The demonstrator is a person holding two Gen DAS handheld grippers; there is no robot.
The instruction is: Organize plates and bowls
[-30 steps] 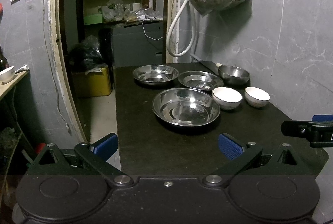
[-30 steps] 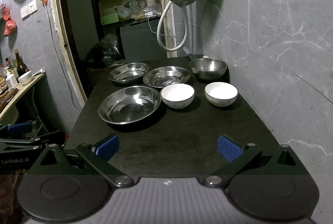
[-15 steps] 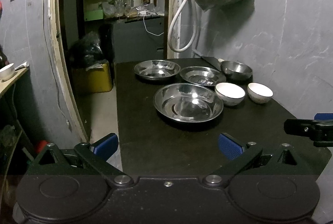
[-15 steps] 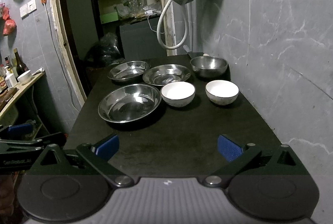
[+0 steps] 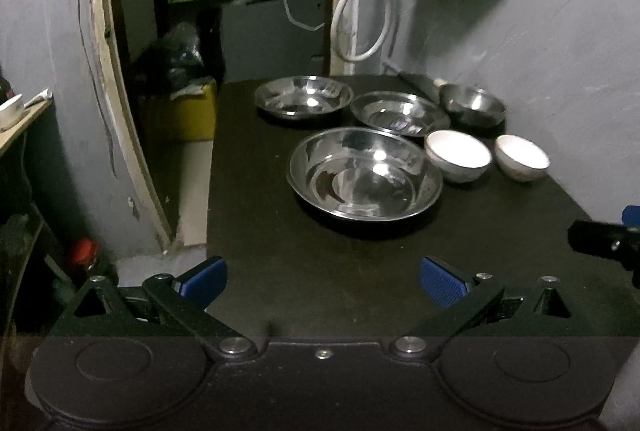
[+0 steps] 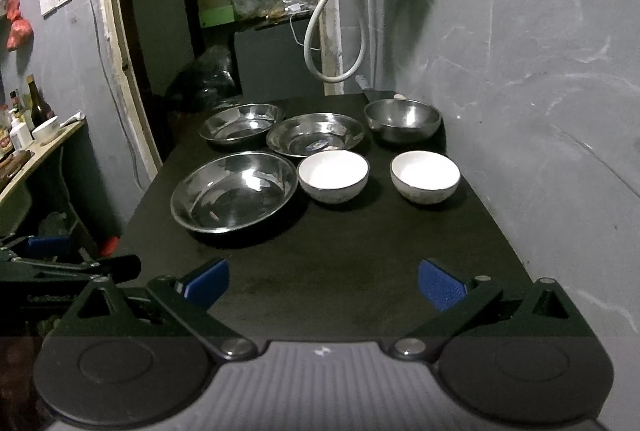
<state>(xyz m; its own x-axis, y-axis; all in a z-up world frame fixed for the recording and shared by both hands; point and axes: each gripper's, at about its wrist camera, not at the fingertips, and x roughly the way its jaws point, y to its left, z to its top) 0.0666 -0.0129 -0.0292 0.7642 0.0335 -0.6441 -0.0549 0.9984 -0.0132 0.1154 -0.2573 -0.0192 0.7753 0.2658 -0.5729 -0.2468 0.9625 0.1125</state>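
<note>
Here, white bowls [image 6: 333, 175] empty, steel plates [image 6: 236, 191] empty

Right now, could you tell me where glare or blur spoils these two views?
Left wrist view: soft overall, bright glints in the large steel plate. Right wrist view: sharper, glare on the same plate, white bowls nearly blown out; fisheye bends the walls in both.

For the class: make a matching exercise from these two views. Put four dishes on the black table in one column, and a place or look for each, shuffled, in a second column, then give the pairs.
Column 1
1. largest steel plate
2. deep steel bowl
3. white bowl by the wall
4. far-left steel plate

Column 2
A. far corner, near the wall
B. nearest the doorway
C. nearest the grippers
D. white inside, right of its twin

Pairs: 1-C, 2-A, 3-D, 4-B
</note>
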